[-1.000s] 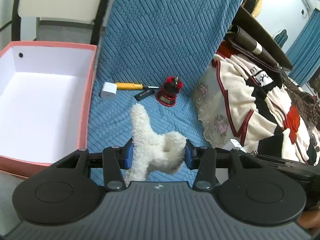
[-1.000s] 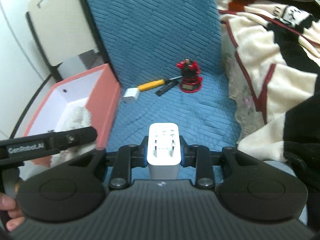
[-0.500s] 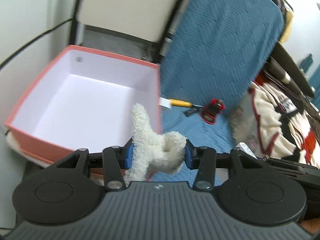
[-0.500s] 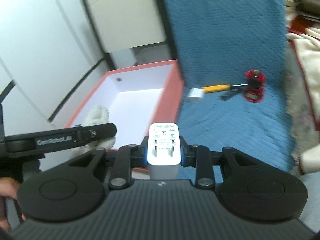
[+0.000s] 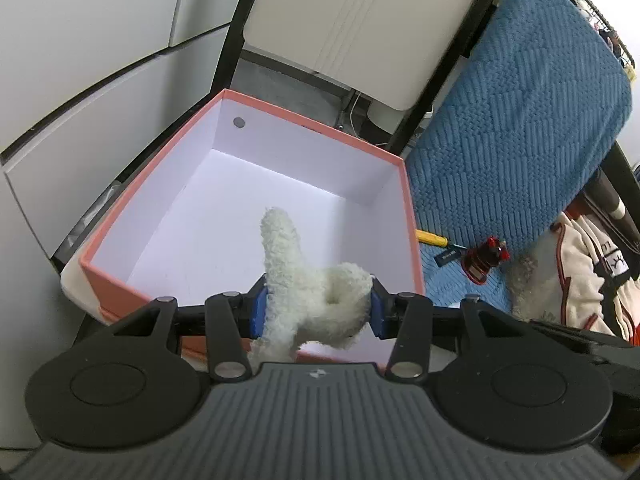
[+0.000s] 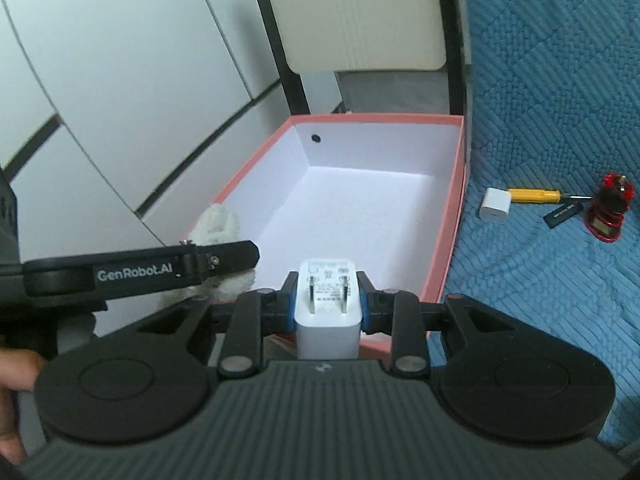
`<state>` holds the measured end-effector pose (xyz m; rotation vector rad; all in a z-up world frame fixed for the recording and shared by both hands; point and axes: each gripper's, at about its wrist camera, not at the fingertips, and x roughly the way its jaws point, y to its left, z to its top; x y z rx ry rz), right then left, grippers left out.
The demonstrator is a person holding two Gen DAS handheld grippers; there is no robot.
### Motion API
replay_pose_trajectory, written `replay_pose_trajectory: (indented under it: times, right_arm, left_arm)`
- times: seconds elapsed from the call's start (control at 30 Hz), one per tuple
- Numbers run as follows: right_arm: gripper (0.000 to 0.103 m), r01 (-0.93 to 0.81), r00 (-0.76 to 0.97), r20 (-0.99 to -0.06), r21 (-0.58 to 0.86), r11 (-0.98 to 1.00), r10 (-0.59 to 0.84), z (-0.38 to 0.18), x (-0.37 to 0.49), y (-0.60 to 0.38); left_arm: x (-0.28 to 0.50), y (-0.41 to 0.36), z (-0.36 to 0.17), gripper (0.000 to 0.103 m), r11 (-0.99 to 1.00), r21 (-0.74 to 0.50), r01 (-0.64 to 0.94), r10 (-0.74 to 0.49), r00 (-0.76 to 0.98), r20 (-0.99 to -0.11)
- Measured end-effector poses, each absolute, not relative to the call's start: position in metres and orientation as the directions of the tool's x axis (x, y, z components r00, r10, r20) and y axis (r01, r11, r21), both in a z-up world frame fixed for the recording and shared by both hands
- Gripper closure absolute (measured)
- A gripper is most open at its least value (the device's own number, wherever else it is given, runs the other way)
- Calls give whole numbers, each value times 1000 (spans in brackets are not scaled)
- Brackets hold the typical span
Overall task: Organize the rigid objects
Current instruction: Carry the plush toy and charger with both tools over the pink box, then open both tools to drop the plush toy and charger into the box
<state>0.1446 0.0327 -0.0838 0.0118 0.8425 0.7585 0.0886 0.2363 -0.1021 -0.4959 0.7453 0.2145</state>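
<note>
Your left tool (image 5: 316, 310) still clamps the fluffy white plush toy (image 5: 310, 280), and your right tool (image 6: 327, 306) still clamps the white two-prong plug adapter (image 6: 327, 312). Both have swung off the blue quilted bedspread (image 6: 560, 260) and now sit at the near rim of the empty pink cardboard box (image 5: 412, 240), so release looks next. The small white charger cube (image 6: 495, 205) and yellow-handled screwdriver (image 6: 534, 195) wait on the bedspread.

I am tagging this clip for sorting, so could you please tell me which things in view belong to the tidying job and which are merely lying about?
Part of the job:
- white charger, held in the right claw
- fluffy white toy, held in the left claw
- pink box
- small white adapter
- yellow screwdriver
- black stick
- red gadget

Just lying about:
- blue knitted cover
- patterned blanket
</note>
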Motion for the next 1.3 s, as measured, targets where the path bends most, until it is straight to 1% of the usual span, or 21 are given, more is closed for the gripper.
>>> replay_pose_trajectory:
  times: [0.27, 0.57, 0.8, 0.9, 1.07, 1.3]
  right_arm:
    - [71, -575, 406, -722, 276, 770, 561, -112, 174, 76]
    - [71, -522, 384, -787, 246, 817, 483, -152, 207, 107]
    - [71, -491, 399, -796, 234, 839, 455, -167, 218, 112]
    - [71, -484, 409, -794, 230, 845, 450, -166, 221, 112]
    - [71, -492, 407, -789, 235, 838, 460, -162, 220, 112]
    - [70, -504, 418, -767, 251, 827, 487, -146, 209, 105]
  left_arm:
    - [135, 276, -131, 50, 867, -358, -346, -30, 682, -731]
    - [179, 298, -172, 50, 876, -362, -320, -93, 623, -777]
    - [191, 306, -190, 50, 873, -368, -320, -113, 602, -791]
    - [193, 309, -193, 48, 869, -366, -334, -106, 596, -796]
    - [185, 310, -189, 37, 858, -374, -352, -100, 600, -794]
    - [169, 301, -169, 36, 871, -345, -350, -65, 613, -787]
